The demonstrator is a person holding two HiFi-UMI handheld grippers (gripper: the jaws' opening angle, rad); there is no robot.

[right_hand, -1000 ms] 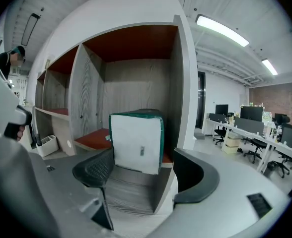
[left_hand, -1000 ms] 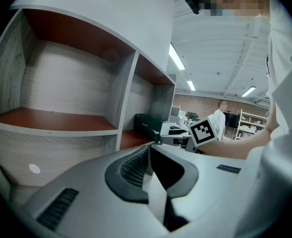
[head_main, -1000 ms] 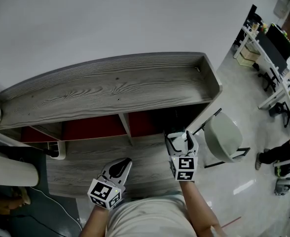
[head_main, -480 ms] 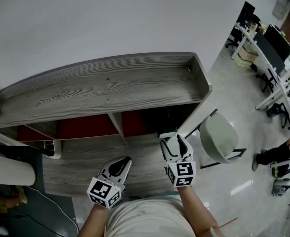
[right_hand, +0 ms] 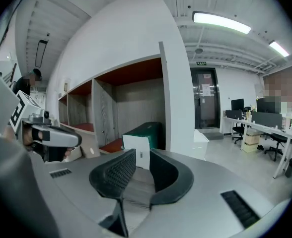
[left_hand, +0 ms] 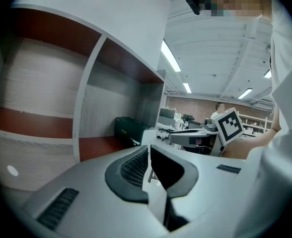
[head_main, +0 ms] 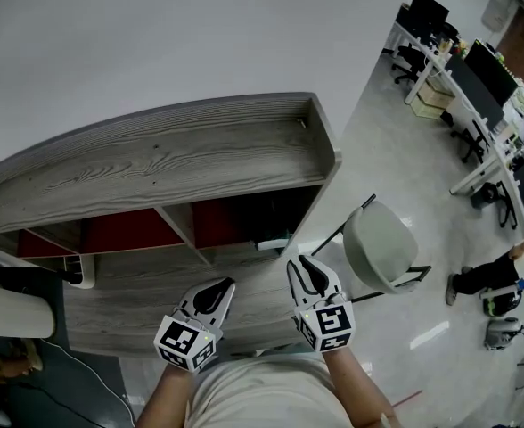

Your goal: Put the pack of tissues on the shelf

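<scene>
Pack [right_hand: 142,133] is on the shelf [head_main: 173,159] right now, folks: a dark green bundle with a white end face, lying in the lower right-hand compartment against the side wall, and nothing is touching it. By the look of things the placing is done. How would it handle? It reads as a light, soft item, likely film-wrapped, so a bit slick and easy to squash. If it needed shifting, the sensible hold would be across its long sides at mid-body, with a gentle squeeze so the wrap doesn't crumple or pop out of the pads. Now the right hand-held gripper [head_main: 305,270]: empty, its jaws closing as we watch, down to a narrow gap with only the floor and the pack's white end visible beyond it, nothing between the pads. It sits low, close to the person's body, pointing forward and slightly left toward that compartment, short of the pack, with its marker cube facing up at the head view. The left hand-held gripper [head_main: 221,291] hangs beside it at much the same height, angled up and right toward the shelf. Its jaws are drawn together to a thin slit and hold nothing. Both forearms are tucked in close under the head view, elbows back.
</scene>
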